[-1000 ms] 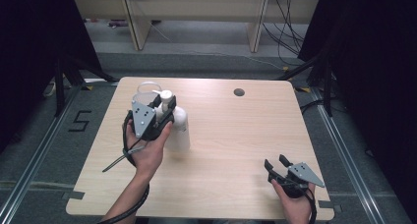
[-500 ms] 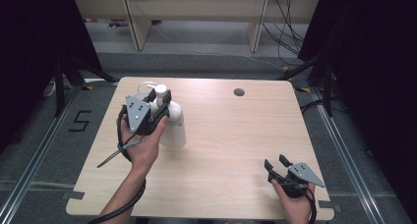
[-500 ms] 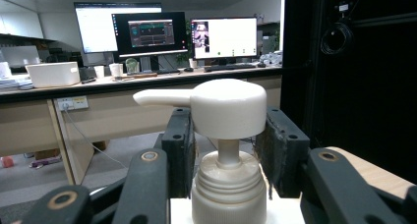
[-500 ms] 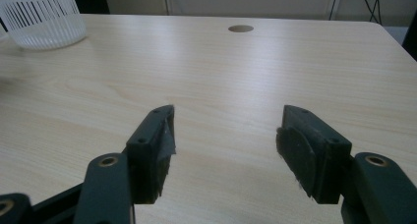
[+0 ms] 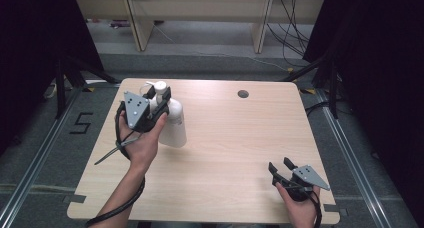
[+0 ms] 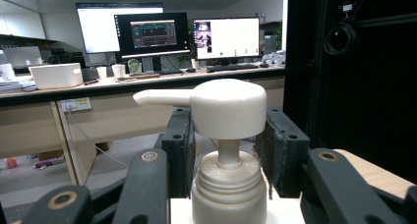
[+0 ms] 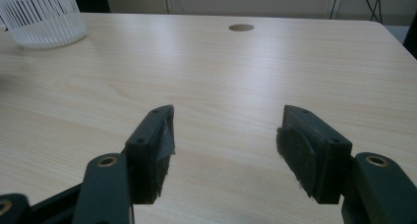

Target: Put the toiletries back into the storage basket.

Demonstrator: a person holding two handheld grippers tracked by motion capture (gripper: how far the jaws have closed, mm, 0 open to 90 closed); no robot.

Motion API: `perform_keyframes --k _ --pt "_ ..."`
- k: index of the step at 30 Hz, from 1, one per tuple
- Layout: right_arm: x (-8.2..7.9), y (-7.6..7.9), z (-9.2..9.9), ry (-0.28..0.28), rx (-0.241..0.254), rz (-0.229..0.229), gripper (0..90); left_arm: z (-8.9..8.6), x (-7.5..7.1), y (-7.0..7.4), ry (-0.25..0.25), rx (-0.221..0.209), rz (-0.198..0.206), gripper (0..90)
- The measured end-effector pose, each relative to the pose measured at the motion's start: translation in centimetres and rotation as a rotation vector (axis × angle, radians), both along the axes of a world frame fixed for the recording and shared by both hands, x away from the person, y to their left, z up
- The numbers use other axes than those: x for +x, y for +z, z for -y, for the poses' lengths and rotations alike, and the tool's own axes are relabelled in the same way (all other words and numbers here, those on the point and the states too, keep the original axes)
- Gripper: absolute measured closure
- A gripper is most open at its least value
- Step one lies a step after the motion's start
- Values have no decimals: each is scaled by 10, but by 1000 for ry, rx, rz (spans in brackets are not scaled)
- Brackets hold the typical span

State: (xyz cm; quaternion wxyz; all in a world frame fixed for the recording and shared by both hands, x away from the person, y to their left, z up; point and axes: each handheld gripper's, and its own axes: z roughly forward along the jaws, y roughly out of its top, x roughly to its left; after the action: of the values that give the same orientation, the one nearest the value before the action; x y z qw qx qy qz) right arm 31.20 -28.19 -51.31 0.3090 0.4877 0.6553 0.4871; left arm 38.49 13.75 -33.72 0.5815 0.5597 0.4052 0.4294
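A white pump bottle (image 5: 175, 125) stands tilted over the left part of the wooden table (image 5: 240, 138). My left gripper (image 5: 160, 95) is shut on its neck. In the left gripper view the two black pads (image 6: 179, 150) press the ribbed collar just under the pump head (image 6: 226, 108), whose spout points left. My right gripper (image 5: 280, 164) rests low near the table's front right corner. Its jaws stand wide apart over bare wood in the right gripper view, so the right gripper (image 7: 226, 145) is open.
A white slatted basket (image 7: 39, 15) sits at the table's far left; the left hand and bottle mostly hide it in the high view. A round cable hole (image 5: 243, 94) lies near the far edge. Shelving and cables stand beyond the table.
The left gripper and the bottle in it have shifted a little to the left and toward the far edge. The right gripper has stayed put.
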Motion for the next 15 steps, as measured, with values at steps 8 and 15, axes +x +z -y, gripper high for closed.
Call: perform_keyframes --k 8,15 --pt "0 0 0 0 -2 1 385 -5 6 6 9 7 -4 596" --pt "-1 -1 -3 -9 26 -8 385 -9 11 10 16 4 -6 596"
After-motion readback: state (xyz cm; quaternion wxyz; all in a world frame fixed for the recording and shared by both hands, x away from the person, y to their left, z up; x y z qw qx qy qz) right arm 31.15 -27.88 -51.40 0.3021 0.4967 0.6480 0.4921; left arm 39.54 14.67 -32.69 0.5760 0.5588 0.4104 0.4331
